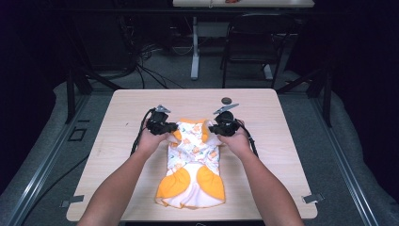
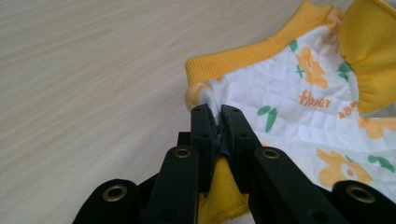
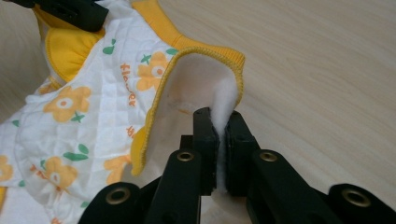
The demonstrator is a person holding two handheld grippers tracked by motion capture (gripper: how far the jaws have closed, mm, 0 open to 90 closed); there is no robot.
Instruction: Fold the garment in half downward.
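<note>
garment: we see a small quilted white garment (image 1: 194, 157) with orange flower print and yellow trim, lying near the middle of the counter (image 1: 117, 141), its yellow-cuffed end toward the person.
left hand-held gripper: left hand-held gripper (image 2: 218, 122) is clamped on the garment's far-left corner, just below the yellow ribbed band (image 2: 243, 58); we see white fabric pinched between the jaws.
right hand-held gripper: right hand-held gripper (image 3: 220, 126) is clamped on the far-right corner; the white fleecy lining (image 3: 201, 84) is folded up and squeezed between the jaws.
far edge: both gripped corners sit slightly off the counter, the rest lies flat.
hands: we see 2 forearms coming in from the bottom, 1 on each side of the garment.
other: a small dark round object (image 1: 227, 100) sits on the counter beyond the right hand-held gripper, apart from the garment.
</note>
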